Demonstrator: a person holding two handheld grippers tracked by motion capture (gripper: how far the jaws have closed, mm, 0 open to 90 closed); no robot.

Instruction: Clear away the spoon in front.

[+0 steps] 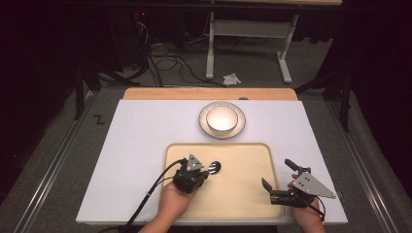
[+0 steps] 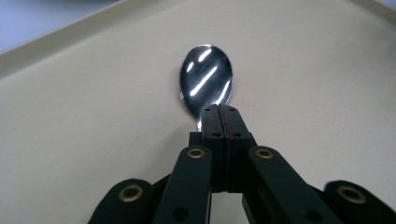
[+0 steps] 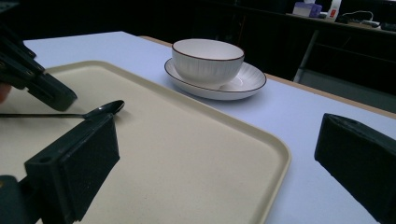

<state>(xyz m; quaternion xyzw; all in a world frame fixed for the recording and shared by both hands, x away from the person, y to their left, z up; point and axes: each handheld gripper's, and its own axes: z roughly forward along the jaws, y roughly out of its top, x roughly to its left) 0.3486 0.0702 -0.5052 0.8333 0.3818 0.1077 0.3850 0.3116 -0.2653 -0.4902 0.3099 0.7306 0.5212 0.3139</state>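
Item: spoon point(image 2: 206, 79), clenched by its handle in the left hand-held gripper point(image 2: 218, 110), bowl forward over the beige tray point(image 1: 243, 194), held clear for carrying. Right hand-held gripper point(image 1: 277, 175): released, idle at tray edge. Right gripper view adds bowl point(image 3: 208, 59) on saucer point(image 3: 247, 81), on the tabletop point(image 1: 141, 141).
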